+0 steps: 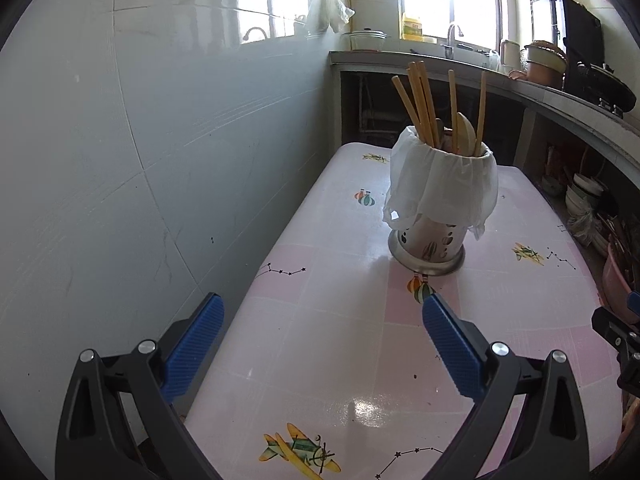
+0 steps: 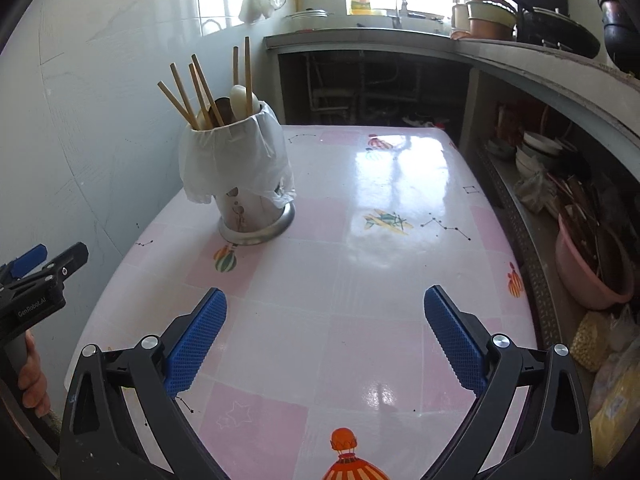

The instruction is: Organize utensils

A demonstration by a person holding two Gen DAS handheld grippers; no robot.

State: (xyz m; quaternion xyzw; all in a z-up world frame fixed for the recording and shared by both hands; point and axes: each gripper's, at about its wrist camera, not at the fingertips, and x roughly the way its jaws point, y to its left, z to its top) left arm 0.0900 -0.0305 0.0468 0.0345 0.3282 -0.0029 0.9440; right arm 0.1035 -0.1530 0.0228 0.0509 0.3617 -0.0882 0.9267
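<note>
Hovering near the utensil holder (image 2: 240, 184), both claws, left claw (image 1: 324, 344) and right claw (image 2: 326, 336), gape empty; organizing looks finished, so next is withdrawing.

Glossy pink-checked table (image 2: 360, 280); metal utensil holder (image 2: 248, 216) stands upright on it near wall side

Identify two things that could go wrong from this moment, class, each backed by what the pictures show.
1. The chopsticks lean outward above the utensil holder; an open gripper reaching in might knock them or tip it.
2. The loose plastic bag draped over the rim could snag on a finger.
</note>
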